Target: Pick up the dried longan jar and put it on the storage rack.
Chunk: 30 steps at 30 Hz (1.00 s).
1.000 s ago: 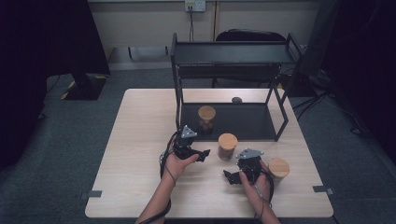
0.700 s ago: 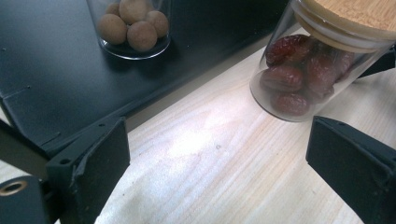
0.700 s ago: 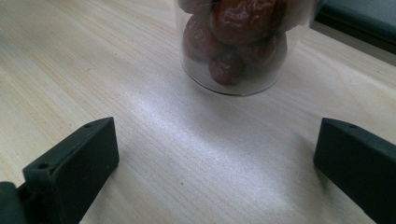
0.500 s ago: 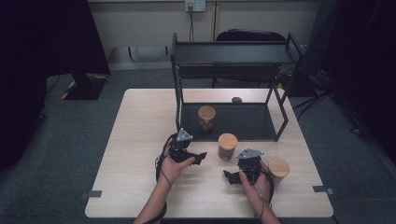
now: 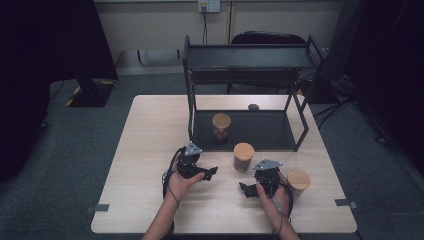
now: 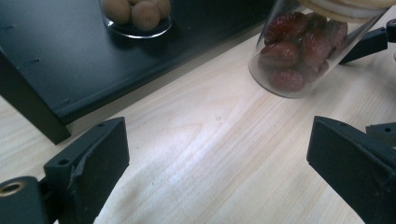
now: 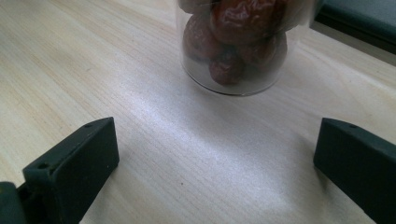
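A pale wooden table (image 5: pixel 150 150) stands on grey carpet, dark at both sides of the room; a black two-level rack (image 5: pixel 247 57) sits on its far half, its lower shelf holding a cork-lidded jar of round brown balls (image 5: pixel 221 127), whose top is cut off in my left gripper view; a small dark thing behind it is too small to make out. The jar of red dates (image 5: pixel 243 156) stands on the bare wood just in front of the rack, between my two tools and a little beyond them; a third lidded jar (image 5: pixel 298 181) is half hidden behind my right hand. My left gripper (image 5: pixel 209 172) is spread wide, nothing between its jaws; my right gripper (image 5: pixel 245 189) is spread too, the dates ahead, untouched.
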### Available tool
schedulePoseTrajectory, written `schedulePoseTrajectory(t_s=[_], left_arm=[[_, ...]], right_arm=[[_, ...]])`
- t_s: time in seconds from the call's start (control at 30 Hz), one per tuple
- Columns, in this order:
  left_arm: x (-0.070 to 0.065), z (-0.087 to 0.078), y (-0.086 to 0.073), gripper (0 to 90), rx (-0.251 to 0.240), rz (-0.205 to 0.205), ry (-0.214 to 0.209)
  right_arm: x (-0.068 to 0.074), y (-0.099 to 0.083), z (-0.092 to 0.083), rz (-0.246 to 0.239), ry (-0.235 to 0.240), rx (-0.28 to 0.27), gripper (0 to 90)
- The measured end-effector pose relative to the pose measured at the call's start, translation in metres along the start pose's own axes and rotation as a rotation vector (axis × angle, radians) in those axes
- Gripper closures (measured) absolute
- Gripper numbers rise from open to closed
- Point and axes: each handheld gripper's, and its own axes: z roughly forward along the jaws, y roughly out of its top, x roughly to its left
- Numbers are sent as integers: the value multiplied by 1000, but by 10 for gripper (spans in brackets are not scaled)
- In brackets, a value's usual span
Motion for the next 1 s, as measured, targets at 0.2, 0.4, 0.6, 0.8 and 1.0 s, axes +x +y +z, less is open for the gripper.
schedulePoseTrajectory(t_s=[0.2,0.4,0.6,0.8,1.0], left_arm=[[1,-3,-5,49,0,-2,0],[2,-9,-11,48,4,2,3],[4,-13,-17,48,2,-4,7],[4,-15,-21,46,-3,-9,7],[5,-21,-23,45,-1,-3,11]], right_arm=[[0,0,0,0,0,0,0],[0,0,0,0,0,0,0],[0,0,0,0,0,0,0],[0,0,0,0,0,0,0],[0,0,0,0,0,0,0]])
